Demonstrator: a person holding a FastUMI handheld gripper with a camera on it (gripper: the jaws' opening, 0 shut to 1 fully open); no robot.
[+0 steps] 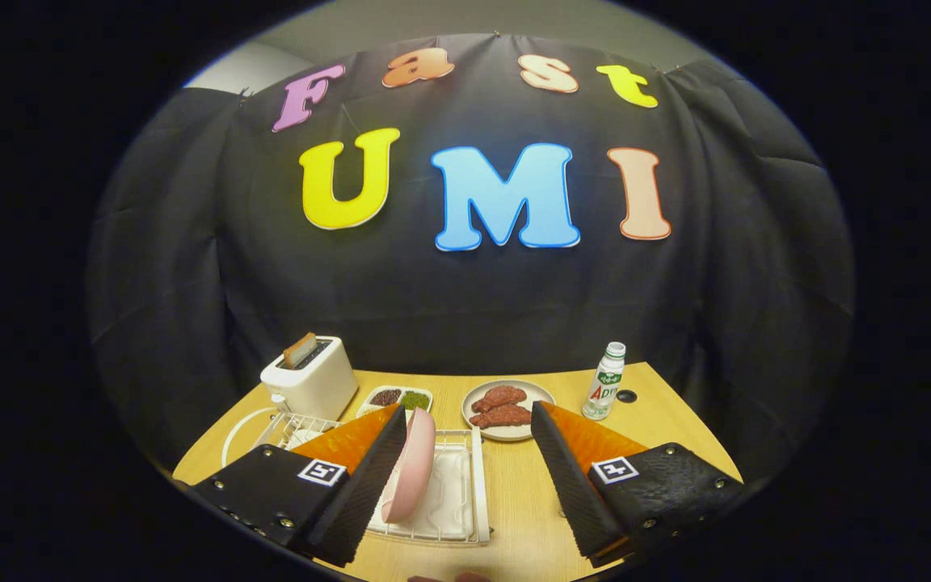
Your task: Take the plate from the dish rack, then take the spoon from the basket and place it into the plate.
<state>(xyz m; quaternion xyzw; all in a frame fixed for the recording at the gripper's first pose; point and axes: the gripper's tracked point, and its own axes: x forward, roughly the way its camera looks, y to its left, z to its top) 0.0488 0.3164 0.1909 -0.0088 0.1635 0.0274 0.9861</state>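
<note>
A pink plate (412, 467) stands on edge in the white wire dish rack (465, 493) on the wooden table. It rises right beside my left finger (356, 477), just inside the gap. My gripper (469, 477) is open, with its two orange-and-black fingers spread wide above the table. The right finger (587, 477) hangs over bare wood, well apart from the plate. Nothing is held between the fingers.
Beyond the fingers stand a white toaster (312, 380) with a slice of toast, a small divided dish (398, 398) of dark and green food, a plate of meat slices (502, 408) and a plastic bottle (604, 381). The table (676, 420) ends at the black cloth wall.
</note>
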